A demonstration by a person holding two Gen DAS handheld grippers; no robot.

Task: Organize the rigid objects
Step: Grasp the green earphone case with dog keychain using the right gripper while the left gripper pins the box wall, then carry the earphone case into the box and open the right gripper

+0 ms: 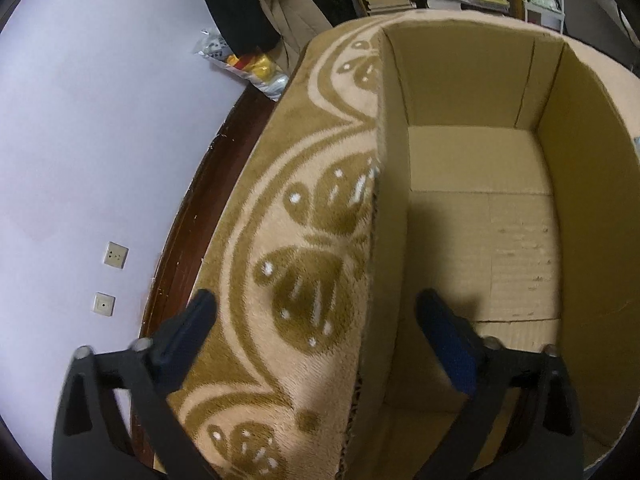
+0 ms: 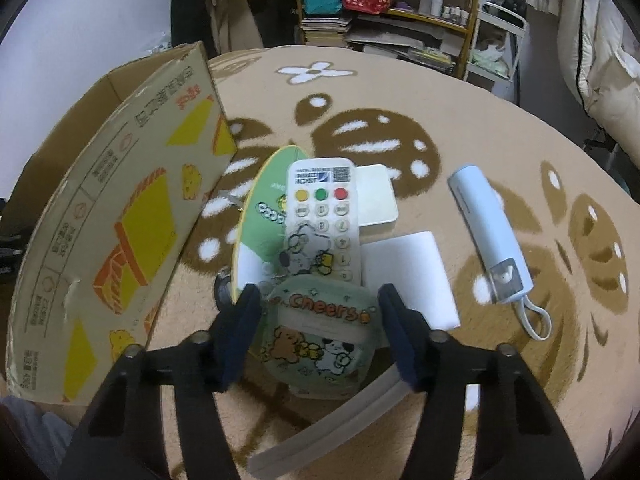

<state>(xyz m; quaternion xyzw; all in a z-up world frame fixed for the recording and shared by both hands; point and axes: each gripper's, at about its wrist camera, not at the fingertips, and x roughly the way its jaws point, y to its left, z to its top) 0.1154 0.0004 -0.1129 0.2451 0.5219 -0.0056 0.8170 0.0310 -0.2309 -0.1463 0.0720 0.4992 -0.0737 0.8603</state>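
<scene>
The left gripper (image 1: pixel 316 312) is spread wide astride the near wall of the empty cardboard box (image 1: pixel 480 240), not pinching it. The right gripper (image 2: pixel 320 304) flanks the green "Cheers" case (image 2: pixel 320 344); whether its pads press is unclear. A white remote (image 2: pixel 324 220) lies at 12 o'clock of the case, a pale blue device (image 2: pixel 488 232) at 2 o'clock.
</scene>
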